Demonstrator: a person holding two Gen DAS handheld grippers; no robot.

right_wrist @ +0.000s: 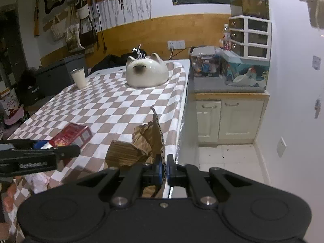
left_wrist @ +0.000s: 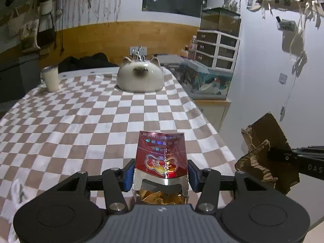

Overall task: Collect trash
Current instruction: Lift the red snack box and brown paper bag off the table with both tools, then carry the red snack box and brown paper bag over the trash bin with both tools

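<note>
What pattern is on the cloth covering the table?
The tablecloth is a brown-and-white checkerboard, clearest in the left wrist view.

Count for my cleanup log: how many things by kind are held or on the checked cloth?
Red packs, in the left gripper: 1
Torn cardboard, in the right gripper: 1
Cat-shaped bowls: 1
Cups: 1
Crumpled tissues: 1
Total: 5

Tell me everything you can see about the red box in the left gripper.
The red box is a small glossy carton with a silver band, gold foil showing at its open near end and a bright printed emblem. The left gripper clamps its sides between blue pads, holding it above the checkered tablecloth, pointing forward.
</note>
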